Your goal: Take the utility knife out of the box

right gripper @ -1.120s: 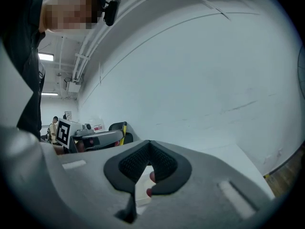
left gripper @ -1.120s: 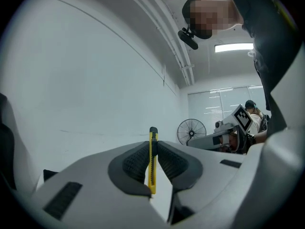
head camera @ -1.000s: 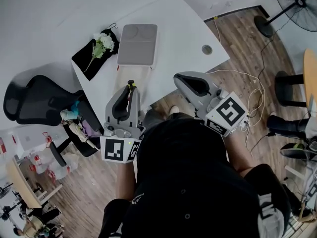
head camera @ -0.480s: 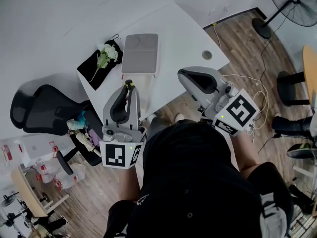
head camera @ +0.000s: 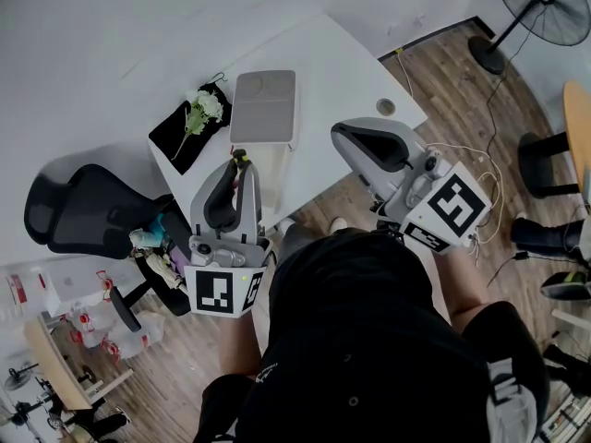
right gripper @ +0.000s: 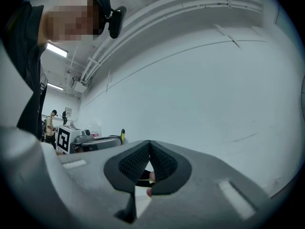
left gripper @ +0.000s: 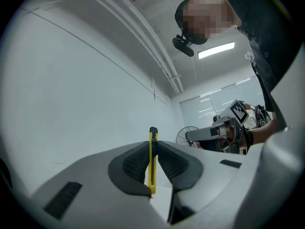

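**— Where's the knife right now?**

— The utility knife (left gripper: 152,168) is clamped in my left gripper (left gripper: 152,149). The jaws are pinched on its yellow body, and it stands upright with the black tip poking past the pads. In the head view it sits centre-left, just below the box (head camera: 263,109) in the frame (grey top, pale part nearer me; I can't tell whether it's open).

**— So is the job done?**

— I'd call it nearly done. The knife looks clear of the box and is held up by the near edge of the table (head camera: 342,72). If anything is left, I'd guess it's setting the knife down somewhere.

**— And the other hand?**

— My right gripper (right gripper: 149,151) has its jaws closed together with nothing held between the pads. It hovers right of centre over the table's near corner, well apart from the left one.

**— How much room is there to move?**

— There's plenty of bare white tabletop to the right of the box. At upper left, a black cloth (head camera: 185,127) with white flowers (head camera: 208,106) lies close to the table's left edge, so that side is tighter. An office chair (head camera: 74,212) crowds the left of the frame off the table. The fan (head camera: 545,7) at upper right is far from both grippers.
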{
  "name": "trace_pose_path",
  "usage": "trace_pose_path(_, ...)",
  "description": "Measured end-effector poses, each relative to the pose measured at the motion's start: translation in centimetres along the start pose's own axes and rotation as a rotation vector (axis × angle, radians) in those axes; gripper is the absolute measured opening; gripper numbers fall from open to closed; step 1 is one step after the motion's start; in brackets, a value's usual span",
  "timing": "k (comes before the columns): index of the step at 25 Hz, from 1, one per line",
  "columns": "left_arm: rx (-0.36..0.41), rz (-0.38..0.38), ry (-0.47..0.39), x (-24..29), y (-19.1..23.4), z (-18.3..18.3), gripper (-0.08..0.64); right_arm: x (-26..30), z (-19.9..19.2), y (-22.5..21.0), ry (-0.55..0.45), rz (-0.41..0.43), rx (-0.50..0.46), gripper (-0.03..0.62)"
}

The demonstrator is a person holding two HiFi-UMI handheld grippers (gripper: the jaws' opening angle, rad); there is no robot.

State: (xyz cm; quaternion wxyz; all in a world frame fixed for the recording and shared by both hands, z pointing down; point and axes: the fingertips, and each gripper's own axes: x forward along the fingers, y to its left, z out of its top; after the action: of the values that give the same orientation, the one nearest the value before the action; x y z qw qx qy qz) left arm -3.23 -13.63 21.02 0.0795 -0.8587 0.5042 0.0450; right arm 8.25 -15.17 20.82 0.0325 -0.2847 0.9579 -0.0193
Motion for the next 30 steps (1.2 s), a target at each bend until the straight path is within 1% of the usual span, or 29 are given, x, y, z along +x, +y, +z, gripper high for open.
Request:
trace_pose_path(10,-0.031,-0.003,0.052,-1.3,-0.9,-2.2,0.054,-0.1,-2.2,1.0,0.032,0.007,0.046,0.005)
trace_pose_path(14,-0.037,0.001,0.054,-1.6,-1.1,-2.5,0.052,-0.3,-2.6,1.3,0.038,0.008,0.051,0.005)
trace_pose_path(26,-0.029,0.021,0.033,-1.6,0.2,-1.9,0.052,0.7,-2.6,1.1,0.059,0.014,0.016,0.005)
trace_pose_path(30,-0.032,0.021,0.033,-1.6,0.2,-2.1,0.054,0.7,-3.0,1.2,0.061,0.027,0.018,0.005)
